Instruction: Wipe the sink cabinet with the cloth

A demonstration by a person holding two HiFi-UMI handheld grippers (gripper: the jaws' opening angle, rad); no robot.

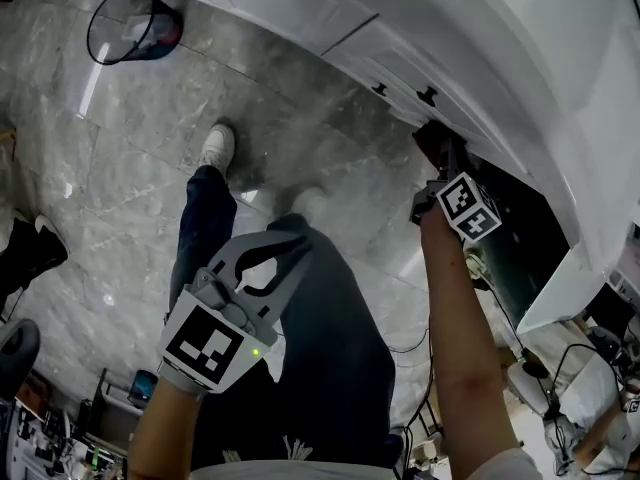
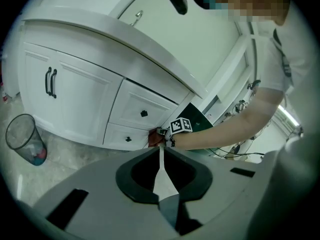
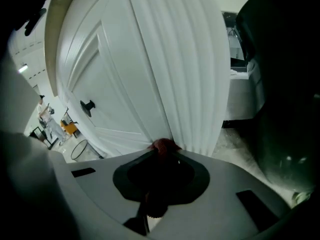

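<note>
The white sink cabinet (image 1: 400, 38) curves across the top of the head view, its drawers carrying small black knobs (image 1: 428, 95). My right gripper (image 1: 440, 158) is shut on a dark red cloth (image 1: 430, 140) and holds it against the cabinet's lower right corner. In the right gripper view the cloth (image 3: 162, 145) bunches at the jaw tips, touching the fluted white corner post (image 3: 190, 74). The left gripper view shows the cloth (image 2: 154, 139) low on the cabinet (image 2: 80, 89). My left gripper (image 1: 290, 248) hangs shut over my legs, holding nothing and away from the cabinet.
A wire mesh bin (image 1: 135, 23) stands on the grey marble floor at the far left. A dark green panel (image 1: 520, 258) sits just right of the cabinet corner, with cables (image 1: 560, 368) on the floor beyond. My shoe (image 1: 216, 148) is below the cabinet front.
</note>
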